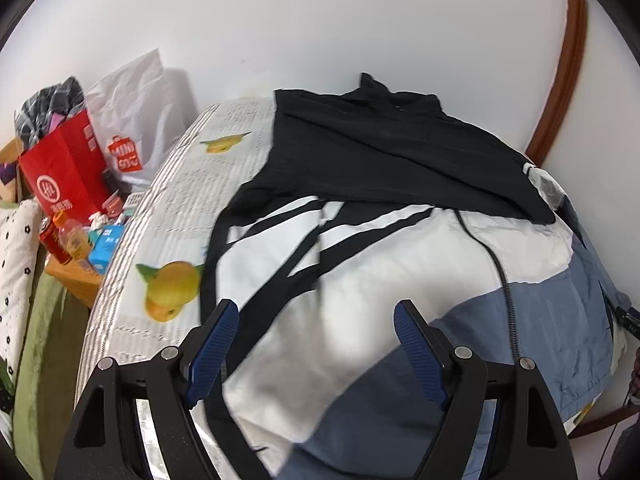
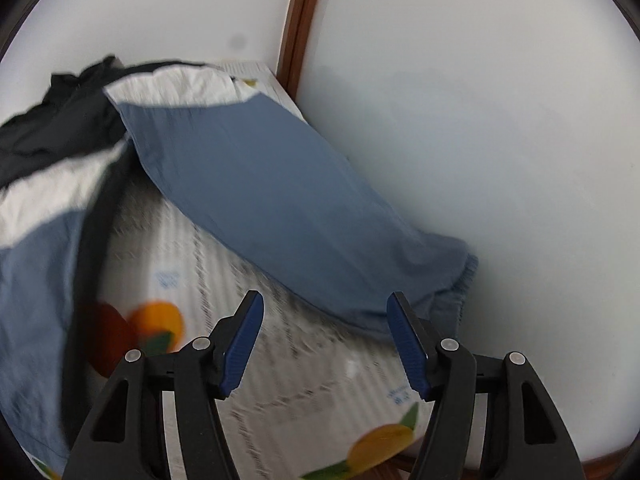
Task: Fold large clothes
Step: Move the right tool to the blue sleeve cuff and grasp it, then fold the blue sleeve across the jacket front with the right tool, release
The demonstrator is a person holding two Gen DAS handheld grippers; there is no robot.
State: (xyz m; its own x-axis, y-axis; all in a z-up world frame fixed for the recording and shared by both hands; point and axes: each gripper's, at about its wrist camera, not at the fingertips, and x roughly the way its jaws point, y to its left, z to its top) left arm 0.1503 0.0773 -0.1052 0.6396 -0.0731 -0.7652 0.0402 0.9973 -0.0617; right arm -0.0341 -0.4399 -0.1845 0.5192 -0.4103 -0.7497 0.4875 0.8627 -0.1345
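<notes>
Nearest to me, my left gripper (image 1: pixel 314 332) hangs with its blue pads spread wide and nothing between them, tilted down over the body of a large jacket (image 1: pixel 360 264). The jacket lies flat on a bed sheet (image 1: pixel 180 208) printed with oranges, white across the chest, blue at the hem, with a black panel and collar farther off toward the white wall (image 1: pixel 320 20). I judge it is spread out this way so the sides can be folded inward.

My right gripper (image 2: pixel 324 334) also has its jaws apart and holds nothing. Just beyond its pads the jacket's blue sleeve (image 2: pixel 260 200) stretches out straight across the sheet, its elastic cuff (image 2: pixel 460 284) against the wall. The sleeve looks like my next thing to pinch.

Far left, beside the bed, stand a red paper bag (image 1: pixel 64 172) and a white shopping bag (image 1: pixel 132 120).
</notes>
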